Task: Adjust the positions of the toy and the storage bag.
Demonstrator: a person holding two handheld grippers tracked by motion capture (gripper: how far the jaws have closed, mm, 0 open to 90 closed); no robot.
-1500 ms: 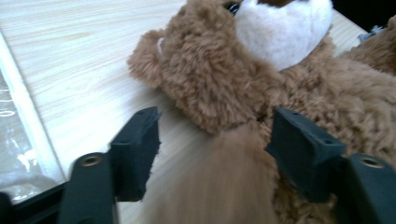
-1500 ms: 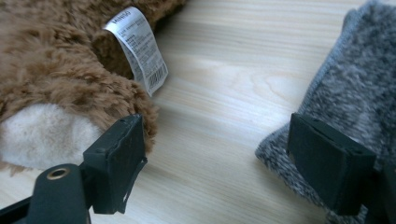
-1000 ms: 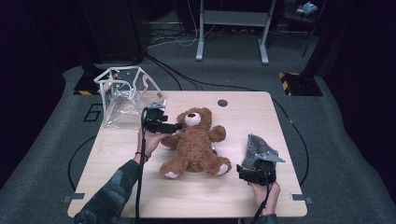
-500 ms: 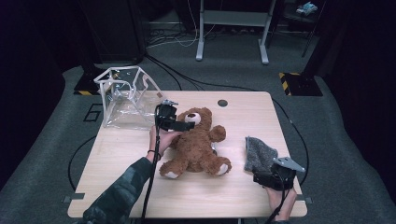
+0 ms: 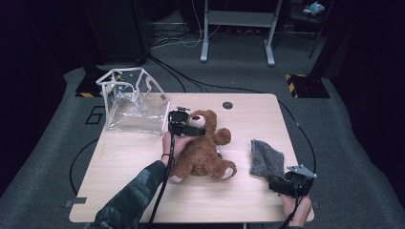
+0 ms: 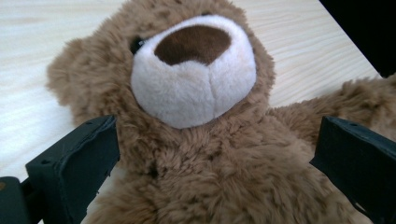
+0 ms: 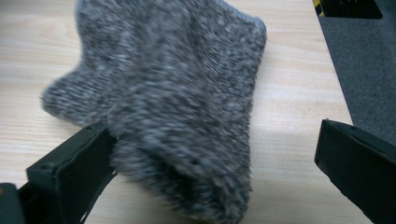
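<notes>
While my left gripper [image 5: 184, 125] hangs over the teddy bear [image 5: 203, 148], its jaws have just been opening and now stand wide, one to each side of the bear's neck and chest, with no pad pressing on the fur. Against the frame of a second ago this hand has slid from the bear's near flank up over its head. My right gripper [image 5: 279, 186] has drawn back toward the near right corner of the table [image 5: 124, 162]; its jaws have likewise just been opening and now stand spread, the near end of the grey knitted cloth [image 5: 266, 157] lying between them but not clamped. I judge that both hands are lining up for fresh grips: the left on the bear, the right on the cloth. The bear lies on its back at the table's middle, head toward the far edge, muzzle upward. The cloth lies flat, well right of the bear and apart from it. A clear plastic box [image 5: 131, 100] with white edging sits at the far left, near the bear's head but not touching it. A dark round grommet [image 5: 228, 105] shows at the far edge. Nothing stands between either gripper and its object; the left cable trailing along my sleeve [image 5: 133, 200] is the only loose item nearby.
</notes>
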